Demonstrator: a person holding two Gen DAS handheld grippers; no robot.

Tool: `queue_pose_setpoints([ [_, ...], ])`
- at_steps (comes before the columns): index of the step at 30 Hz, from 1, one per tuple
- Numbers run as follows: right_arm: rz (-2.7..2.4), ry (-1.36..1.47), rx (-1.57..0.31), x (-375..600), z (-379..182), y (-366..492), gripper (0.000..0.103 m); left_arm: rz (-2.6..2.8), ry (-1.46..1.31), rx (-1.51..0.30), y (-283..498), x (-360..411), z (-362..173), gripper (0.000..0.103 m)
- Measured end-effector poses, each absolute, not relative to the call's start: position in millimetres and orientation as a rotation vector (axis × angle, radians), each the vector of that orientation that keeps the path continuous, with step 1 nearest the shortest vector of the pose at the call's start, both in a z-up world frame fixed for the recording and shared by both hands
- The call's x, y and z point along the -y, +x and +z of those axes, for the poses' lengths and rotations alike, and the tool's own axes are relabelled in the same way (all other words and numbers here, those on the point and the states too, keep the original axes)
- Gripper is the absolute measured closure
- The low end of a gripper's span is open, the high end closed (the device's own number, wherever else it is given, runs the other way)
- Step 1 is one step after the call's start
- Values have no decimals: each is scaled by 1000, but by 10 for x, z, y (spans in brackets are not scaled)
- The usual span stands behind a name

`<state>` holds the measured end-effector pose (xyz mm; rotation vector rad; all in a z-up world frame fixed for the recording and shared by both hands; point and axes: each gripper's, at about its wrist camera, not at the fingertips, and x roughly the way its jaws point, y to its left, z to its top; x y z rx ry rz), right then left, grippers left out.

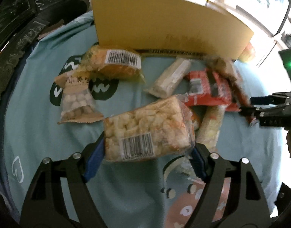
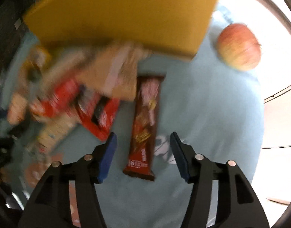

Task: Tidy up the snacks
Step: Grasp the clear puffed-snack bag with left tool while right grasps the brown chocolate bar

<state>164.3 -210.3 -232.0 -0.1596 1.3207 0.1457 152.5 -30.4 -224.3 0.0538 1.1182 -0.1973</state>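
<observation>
Left gripper (image 1: pixel 148 148): clamped on a clear puffed-snack pack (image 1: pixel 147 129), which is held between the blue pads.
Ahead-left of it: a small paper-topped bag (image 1: pixel 77 98) and an orange pack (image 1: pixel 115 62) are seen on the light-blue cloth (image 1: pixel 40 133).
Ahead: a yellow cardboard box (image 1: pixel 164 22).
Right gripper (image 2: pixel 143 155): jaws are held apart.
Between its pads: a brown snack bar (image 2: pixel 145 127) is laid on the cloth, untouched.
Far ahead-right: an apple (image 2: pixel 239 46).

Black claw (image 1: pixel 148 148) w/ 2 blue pads (image 1: pixel 94 161)
</observation>
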Motion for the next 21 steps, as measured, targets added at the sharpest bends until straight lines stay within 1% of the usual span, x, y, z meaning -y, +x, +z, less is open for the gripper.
queue_pose_setpoints([
  [1, 159, -148, -1325, 2059, -2292, 1633, 60, -195, 53, -1125, 1523, 293, -2266, 24],
  [2, 167, -136, -1332, 2026, -2236, 1606, 70, -191, 50, -1125, 1512, 271, -2276, 24],
  [3, 177, -121, -1328, 2028, -2174, 1576, 75, -188, 50, -1120, 1495, 258, -2267, 24],
  [5, 188, -80, -1297, 2081, -1975, 1478, 75, -192, 32, -1086, 1453, 201, -2190, 24],
  [8, 208, -17, -1249, 2293, -1625, 1325, 78, -202, -9, -1017, 1415, 134, -1940, 24],
  [13, 239, 71, -1130, 2419, -963, 1174, 78, -229, -37, -906, 1380, 120, -1490, 24],
  [16, 259, 82, -1075, 2465, -659, 1171, 78, -244, -33, -855, 1404, 163, -1255, 24],
  [18, 269, 75, -1087, 2487, -618, 1204, 78, -251, -39, -837, 1439, 199, -1130, 24],
  [20, 227, 47, -1120, 2512, -694, 1257, 77, -254, -34, -835, 1448, 229, -1100, 24],
  [21, 209, 42, -1144, 2505, -818, 1293, 72, -256, -32, -835, 1426, 241, -1099, 24],
])
